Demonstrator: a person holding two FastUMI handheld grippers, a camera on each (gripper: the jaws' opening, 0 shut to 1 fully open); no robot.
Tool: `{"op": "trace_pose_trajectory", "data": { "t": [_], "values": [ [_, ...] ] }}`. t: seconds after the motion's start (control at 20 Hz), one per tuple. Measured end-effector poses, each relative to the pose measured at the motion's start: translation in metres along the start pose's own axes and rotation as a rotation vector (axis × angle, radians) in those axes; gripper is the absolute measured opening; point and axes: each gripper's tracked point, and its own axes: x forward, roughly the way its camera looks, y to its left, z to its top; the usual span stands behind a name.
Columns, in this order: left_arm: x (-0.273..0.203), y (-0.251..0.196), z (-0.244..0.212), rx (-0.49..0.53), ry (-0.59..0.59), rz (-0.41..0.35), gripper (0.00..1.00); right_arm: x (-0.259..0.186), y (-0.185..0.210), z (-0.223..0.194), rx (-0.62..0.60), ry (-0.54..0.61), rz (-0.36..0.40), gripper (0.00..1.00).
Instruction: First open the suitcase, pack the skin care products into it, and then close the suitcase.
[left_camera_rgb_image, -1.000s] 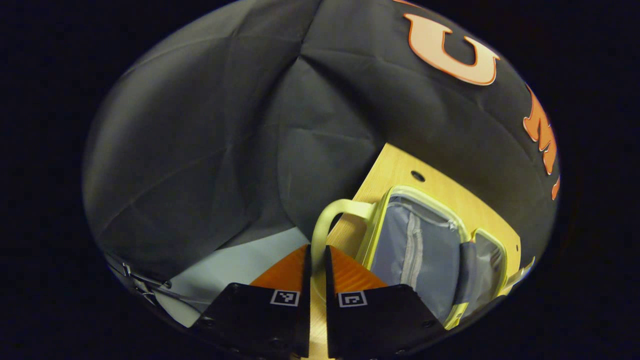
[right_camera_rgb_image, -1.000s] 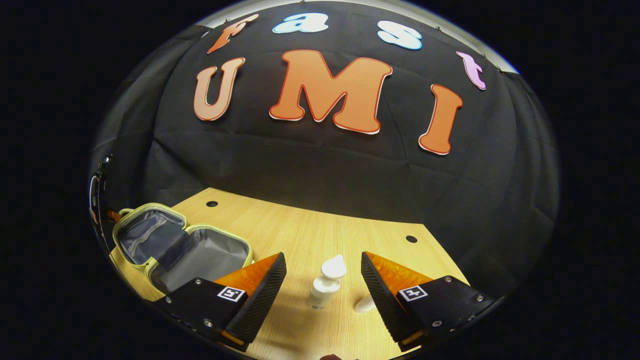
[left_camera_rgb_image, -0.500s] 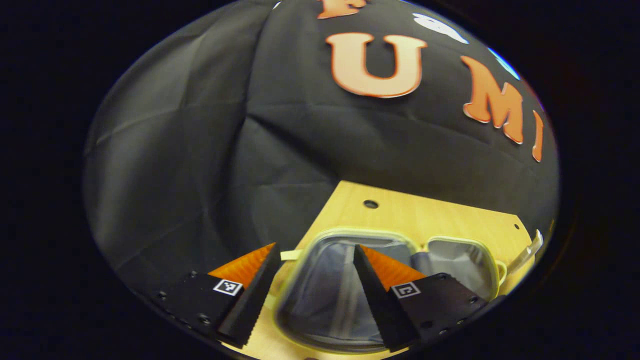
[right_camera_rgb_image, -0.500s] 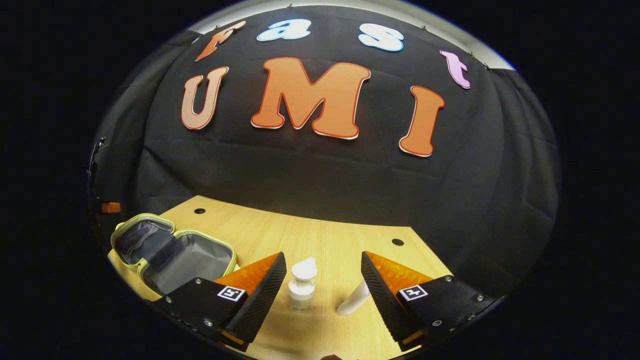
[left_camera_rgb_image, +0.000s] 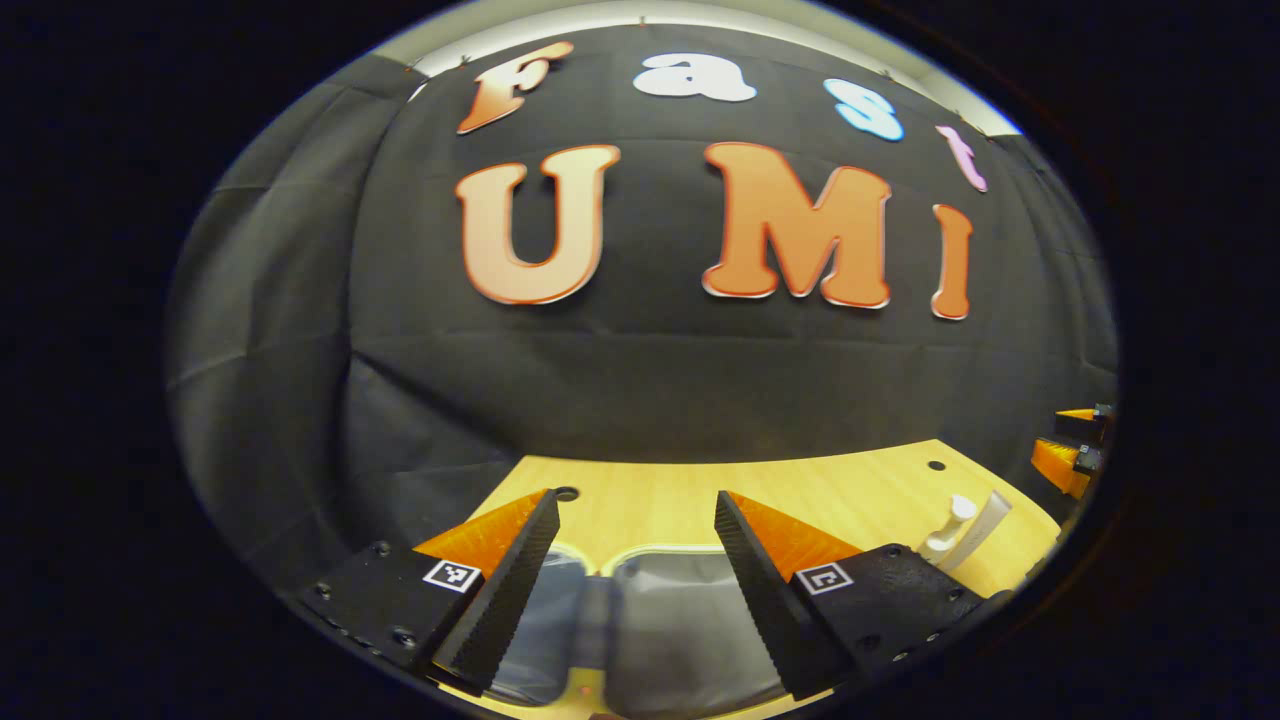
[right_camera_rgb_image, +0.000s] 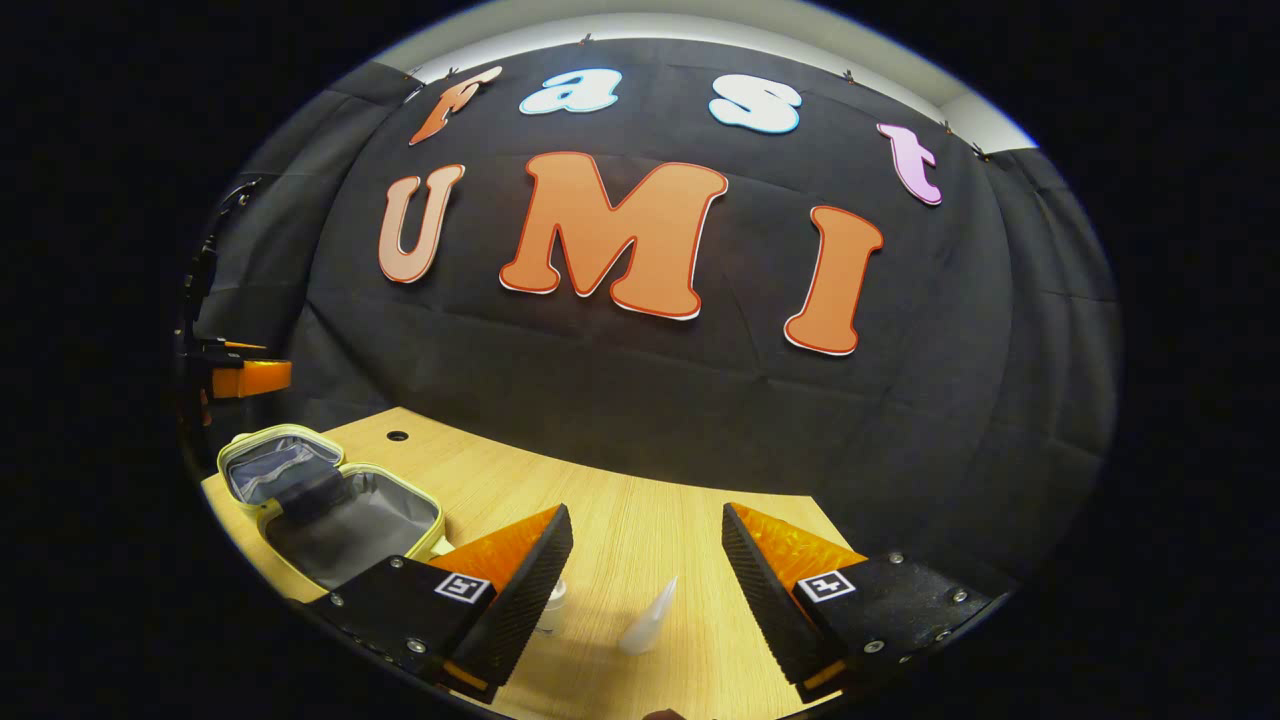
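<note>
The small suitcase (right_camera_rgb_image: 330, 505) lies open on the wooden table (right_camera_rgb_image: 620, 500), with a pale yellow-green rim and grey lining in both halves. In the left gripper view the suitcase (left_camera_rgb_image: 650, 620) sits below my left gripper (left_camera_rgb_image: 633, 500), which hangs open above it holding nothing. A white tube (right_camera_rgb_image: 648, 618) lies on the table below my open right gripper (right_camera_rgb_image: 645, 512). A white pump bottle (right_camera_rgb_image: 551, 604) stands half hidden behind that gripper's left finger. The bottle (left_camera_rgb_image: 950, 522) and the tube (left_camera_rgb_image: 985, 522) show far right in the left gripper view.
Round holes (right_camera_rgb_image: 397, 436) are cut in the tabletop near the back. The other gripper (right_camera_rgb_image: 245, 378) hangs at the far left above the suitcase; the right one (left_camera_rgb_image: 1065, 455) shows at the far right. Bare table stretches between suitcase and products.
My left gripper let go of the suitcase handle, opened, and swung round to face the back wall above the open case. The right gripper tilted up, so the bottle and tube dropped lower in its view.
</note>
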Motion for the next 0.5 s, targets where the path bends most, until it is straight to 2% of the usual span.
{"op": "trace_pose_trajectory", "data": {
  "t": [0.25,0.5],
  "values": [
    [0.004,-0.093,-0.003,0.033,0.0,-0.105,0.98,-0.003,-0.025,-0.013,0.016,0.004,0.007,0.96],
    [0.005,-0.155,-0.013,0.059,0.019,-0.175,0.96,-0.003,-0.04,-0.025,0.028,0.016,0.025,0.96]
  ]
}}
